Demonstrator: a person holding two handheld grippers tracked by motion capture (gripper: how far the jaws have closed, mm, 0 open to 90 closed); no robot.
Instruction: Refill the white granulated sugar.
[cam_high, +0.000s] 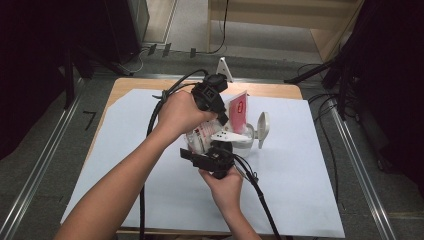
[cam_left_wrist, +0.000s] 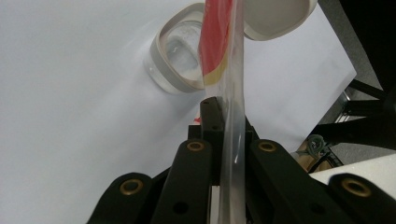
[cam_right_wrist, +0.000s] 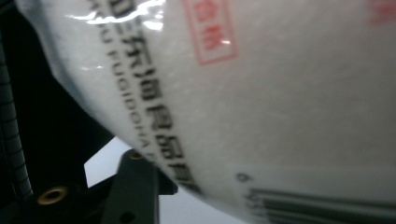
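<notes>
A plastic bag (cam_high: 236, 111) of white grains, with a red printed top, hangs tilted over a clear container (cam_high: 246, 144) whose white lid (cam_high: 263, 129) is flipped open. My left gripper (cam_high: 221, 119) is shut on the bag's flat clear edge (cam_left_wrist: 233, 140). In the left gripper view the red part (cam_left_wrist: 215, 37) points down at the container's mouth (cam_left_wrist: 180, 49). My right gripper (cam_high: 216, 147) holds the bag's full lower end from underneath. In the right gripper view the bulging bag (cam_right_wrist: 261, 93) presses against one black finger (cam_right_wrist: 135, 186).
A large white sheet (cam_high: 310, 190) covers the wooden table (cam_high: 272, 90). A small white stand (cam_high: 223, 67) sits at the table's far edge. Black cables trail from both grippers across the sheet. Metal rails run along both sides of the table.
</notes>
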